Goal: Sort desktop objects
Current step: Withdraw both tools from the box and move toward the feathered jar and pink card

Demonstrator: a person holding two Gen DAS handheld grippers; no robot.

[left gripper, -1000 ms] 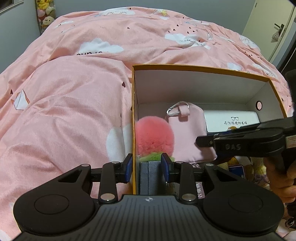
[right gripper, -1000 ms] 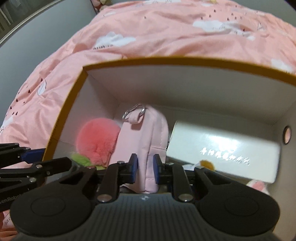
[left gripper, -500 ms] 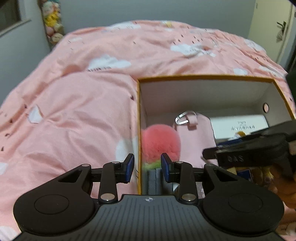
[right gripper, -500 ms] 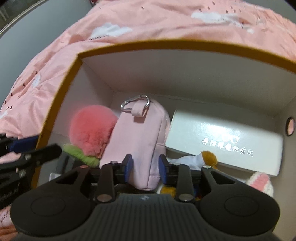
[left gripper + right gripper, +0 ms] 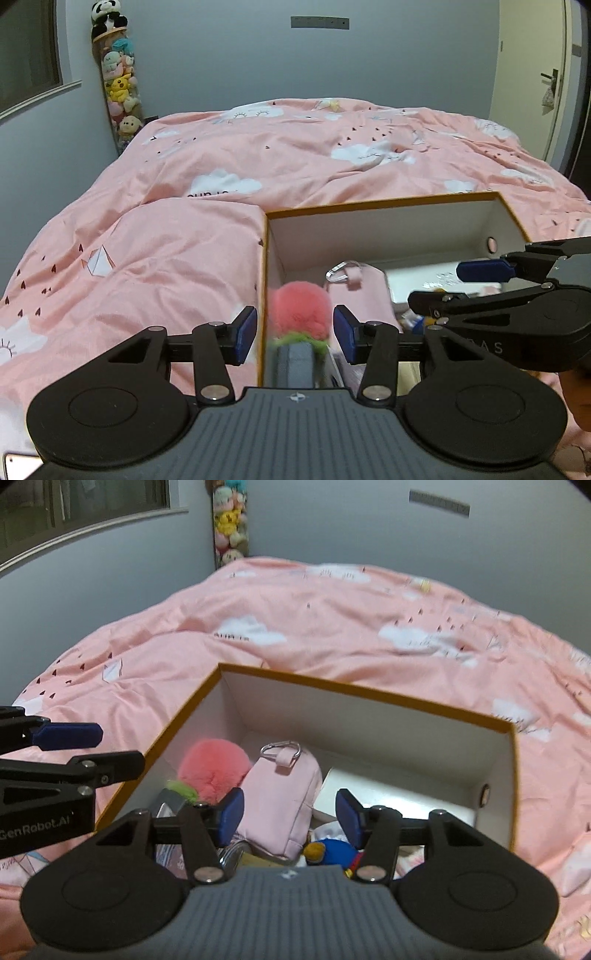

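Pink pouch and fluffy pompom lie in the orange-rimmed box on the bed; my left hand-held gripper and right hand-held gripper, jaws just opened, hang spread and empty, placing done; next comes another item

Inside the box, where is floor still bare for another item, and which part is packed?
Little bare floor shows in the box: a strip along the far wall behind the pompom, pouch and white case. The near half is crowded with small toys. The bedspread beyond the box lies bare.
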